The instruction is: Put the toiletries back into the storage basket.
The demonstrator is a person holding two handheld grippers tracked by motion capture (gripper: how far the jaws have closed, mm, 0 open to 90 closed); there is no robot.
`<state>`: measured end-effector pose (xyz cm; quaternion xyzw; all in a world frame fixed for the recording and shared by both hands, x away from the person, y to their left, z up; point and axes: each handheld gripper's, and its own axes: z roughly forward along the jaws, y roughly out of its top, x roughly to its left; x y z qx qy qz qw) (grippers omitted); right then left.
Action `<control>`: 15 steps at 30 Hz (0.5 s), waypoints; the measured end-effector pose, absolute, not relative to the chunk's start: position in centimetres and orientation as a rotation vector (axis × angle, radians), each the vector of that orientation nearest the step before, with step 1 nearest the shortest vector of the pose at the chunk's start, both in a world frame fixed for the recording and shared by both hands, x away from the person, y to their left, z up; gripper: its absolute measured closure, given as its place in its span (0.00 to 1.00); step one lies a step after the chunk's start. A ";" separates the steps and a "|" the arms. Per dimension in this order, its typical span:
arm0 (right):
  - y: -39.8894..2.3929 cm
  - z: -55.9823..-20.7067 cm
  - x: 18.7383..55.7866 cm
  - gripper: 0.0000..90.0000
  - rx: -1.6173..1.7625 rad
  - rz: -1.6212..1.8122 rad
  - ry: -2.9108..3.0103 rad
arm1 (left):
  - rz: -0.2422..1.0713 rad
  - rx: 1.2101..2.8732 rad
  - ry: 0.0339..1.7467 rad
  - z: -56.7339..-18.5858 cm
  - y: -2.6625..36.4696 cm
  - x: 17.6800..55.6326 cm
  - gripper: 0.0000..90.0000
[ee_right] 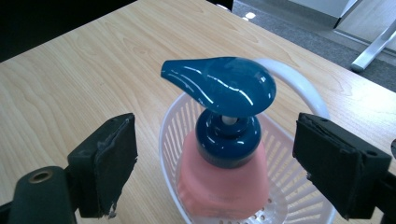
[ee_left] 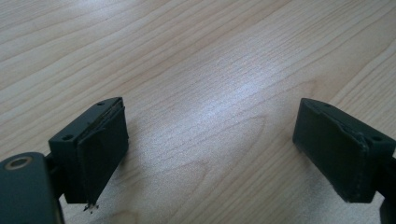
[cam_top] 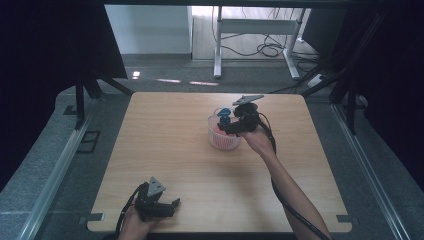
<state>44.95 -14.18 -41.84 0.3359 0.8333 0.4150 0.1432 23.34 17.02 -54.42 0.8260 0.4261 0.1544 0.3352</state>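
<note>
A pink soap bottle with a glossy dark-blue pump stands upright in a white slatted plastic basket on the pale woodgrain counter; right gripper spread, pads either side, clear of it; its view shows the spout pointing left; high view places the basket right of centre; left gripper spread over bare wood near the counter's front edge.

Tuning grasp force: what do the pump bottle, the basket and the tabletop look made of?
Pump head: glossy dark-blue plastic, by its sharp highlights. Bottle body: pink, matte, likely soft plastic; hard to tell. Basket: white moulded plastic, slotted walls, holed floor. Table: pale wood-grain surface, probably laminate, with a soft sheen.
</note>
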 end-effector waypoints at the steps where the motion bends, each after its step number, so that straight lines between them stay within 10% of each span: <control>1: -14.2 -41.8 44.9 0.15 0.971 1.198 2.404 | 0.403 2.155 1.112 -54.4 17.0 23.3 0.11; 15: -14.9 -41.8 43.9 0.06 0.964 1.187 2.422 | 0.403 2.156 1.111 -54.4 17.0 23.3 0.11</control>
